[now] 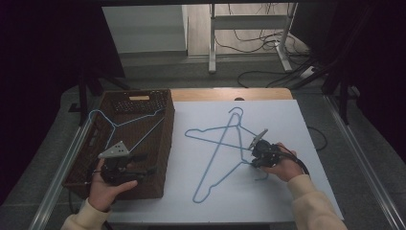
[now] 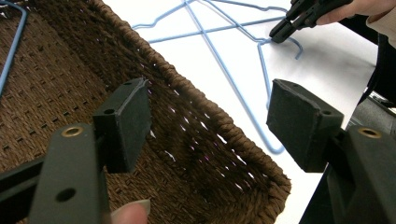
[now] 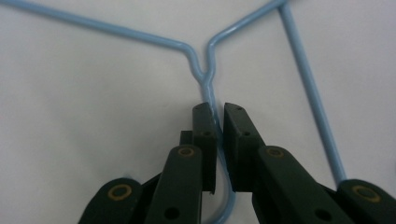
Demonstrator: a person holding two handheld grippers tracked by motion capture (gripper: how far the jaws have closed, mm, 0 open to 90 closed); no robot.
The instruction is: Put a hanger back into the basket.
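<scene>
Two light-blue wire hangers lie crossed on the white sheet (image 1: 292, 139). One hanger (image 1: 210, 139) has its hook at the far side. The other hanger (image 1: 215, 153) has its neck (image 3: 208, 81) between the pads of my right gripper (image 3: 219, 108), which is shut on it just above the hook; that gripper (image 1: 253, 162) sits low on the sheet. A third blue hanger (image 1: 127, 125) lies in the brown wicker basket (image 1: 165, 143). My left gripper (image 1: 149, 163) hovers over the basket's near right corner, open with nothing between its pads (image 2: 128, 116).
The basket's woven rim (image 2: 187, 88) runs under the left gripper, with the sheet beyond it. The wooden table edge (image 1: 230, 94) shows behind the sheet. Cables and a metal stand (image 1: 213, 43) are on the floor at the back.
</scene>
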